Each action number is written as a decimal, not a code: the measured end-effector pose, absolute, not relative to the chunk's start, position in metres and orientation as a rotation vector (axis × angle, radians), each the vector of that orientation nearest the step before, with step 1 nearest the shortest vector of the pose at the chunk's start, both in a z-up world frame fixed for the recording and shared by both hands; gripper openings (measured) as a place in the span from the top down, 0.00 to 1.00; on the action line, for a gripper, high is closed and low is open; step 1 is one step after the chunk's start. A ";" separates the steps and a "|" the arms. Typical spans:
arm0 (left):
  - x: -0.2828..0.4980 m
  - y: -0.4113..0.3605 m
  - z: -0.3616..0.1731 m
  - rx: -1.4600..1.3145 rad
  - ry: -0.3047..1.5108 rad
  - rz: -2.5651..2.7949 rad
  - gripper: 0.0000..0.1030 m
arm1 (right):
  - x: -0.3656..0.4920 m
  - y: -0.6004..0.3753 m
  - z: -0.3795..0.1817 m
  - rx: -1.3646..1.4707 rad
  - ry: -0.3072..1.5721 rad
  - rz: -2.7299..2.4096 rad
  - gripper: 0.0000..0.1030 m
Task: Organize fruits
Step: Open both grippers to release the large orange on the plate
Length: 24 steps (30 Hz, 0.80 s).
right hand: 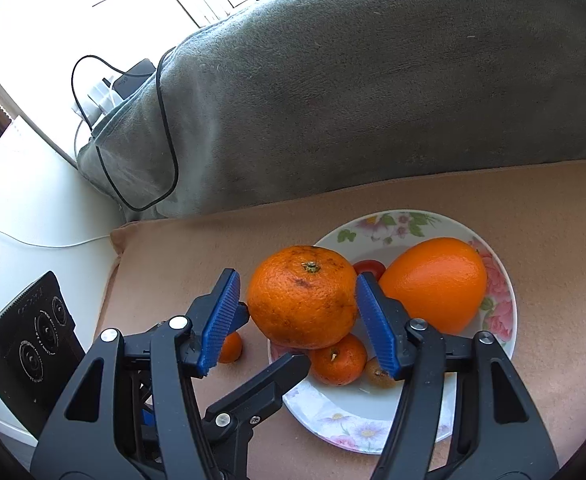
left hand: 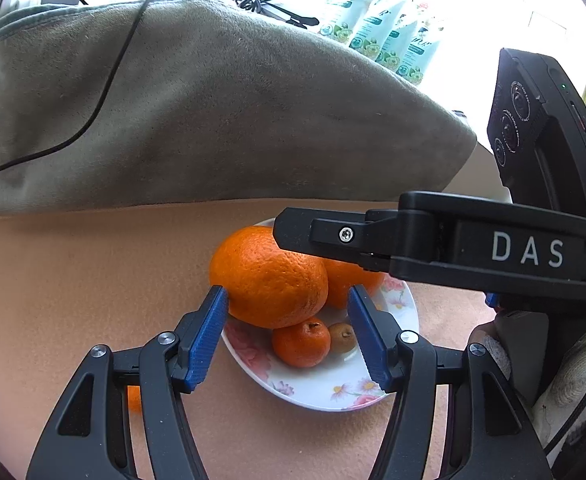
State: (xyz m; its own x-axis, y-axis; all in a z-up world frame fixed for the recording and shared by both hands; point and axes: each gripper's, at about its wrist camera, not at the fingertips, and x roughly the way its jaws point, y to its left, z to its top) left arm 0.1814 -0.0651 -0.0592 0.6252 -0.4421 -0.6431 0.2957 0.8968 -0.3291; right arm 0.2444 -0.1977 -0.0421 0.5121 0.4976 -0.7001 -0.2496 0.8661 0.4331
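Five fruits already sit together on the floral plate [right hand: 381, 222]: a big rough-skinned mandarin [right hand: 303, 296] with its stem up, a smooth orange [right hand: 435, 282] beside it, a small tangerine [right hand: 338, 360] wedged under the mandarin's near side, a little brownish fruit [right hand: 375, 372] next to that, and a red one [right hand: 369, 267], probably a cherry tomato, half hidden between the two large fruits. One more small tangerine [right hand: 231, 347] lies off the plate on the tan cloth [right hand: 197, 248] covering the desk, just beside the rim, so the gathering looks nearly done, with that stray as the likely last piece.

The right gripper [right hand: 297, 316] is spread wide, its blue pads [right hand: 223, 316] flanking the mandarin without visibly touching it. It holds nothing. Whether it is lining up for a grasp or backing away after a release cannot be told. The mandarin rides high because it leans on the small tangerine and the plate's edge, a perch that could roll if nudged.

The left gripper [left hand: 289, 334] is likewise wide open and empty, hovering low over the near rim of the plate with the small tangerine and brownish fruit between its pads. In its view the stray tangerine [left hand: 133, 398] peeks out behind its left finger. The right gripper's black body crosses above the fruit there, so both tools crowd the same plate. A grey blanket [right hand: 373, 80] is heaped behind the desk.
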 end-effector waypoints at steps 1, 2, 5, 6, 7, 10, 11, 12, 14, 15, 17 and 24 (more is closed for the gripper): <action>0.180 -0.065 -0.059 -0.198 0.788 -0.428 0.41 | 0.245 -0.199 -0.043 0.298 0.932 0.453 0.38; 0.180 -0.065 -0.057 -0.194 0.786 -0.428 0.41 | 0.245 -0.200 -0.043 0.301 0.933 0.452 0.38; 0.183 -0.069 -0.056 -0.188 0.786 -0.432 0.41 | 0.242 -0.205 -0.043 0.311 0.926 0.444 0.38; 0.182 -0.069 -0.054 -0.187 0.787 -0.436 0.41 | 0.241 -0.207 -0.043 0.314 0.923 0.443 0.38; 0.180 -0.070 -0.054 -0.185 0.787 -0.438 0.41 | 0.240 -0.209 -0.042 0.316 0.921 0.441 0.38; 0.176 -0.072 -0.051 -0.177 0.784 -0.439 0.41 | 0.238 -0.214 -0.039 0.324 0.911 0.436 0.38; 0.175 -0.071 -0.050 -0.177 0.783 -0.438 0.41 | 0.236 -0.215 -0.038 0.325 0.907 0.433 0.38; 0.175 -0.071 -0.050 -0.178 0.782 -0.439 0.41 | 0.235 -0.216 -0.037 0.325 0.902 0.428 0.38; 0.173 -0.071 -0.049 -0.175 0.778 -0.438 0.41 | 0.231 -0.218 -0.034 0.322 0.890 0.422 0.38; 0.171 -0.071 -0.048 -0.170 0.775 -0.437 0.40 | 0.229 -0.219 -0.032 0.321 0.885 0.419 0.37; 0.168 -0.071 -0.045 -0.166 0.768 -0.435 0.40 | 0.226 -0.221 -0.029 0.319 0.871 0.410 0.31; 0.159 -0.072 -0.039 -0.135 0.750 -0.430 0.36 | 0.209 -0.222 -0.017 0.257 0.804 0.373 0.27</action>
State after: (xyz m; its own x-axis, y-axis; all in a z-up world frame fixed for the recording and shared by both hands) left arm 0.1588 -0.0719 -0.0394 0.6495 -0.4250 -0.6305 0.3298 0.9046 -0.2700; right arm 0.2088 -0.2222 -0.0173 0.6342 0.4187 -0.6500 -0.2261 0.9043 0.3620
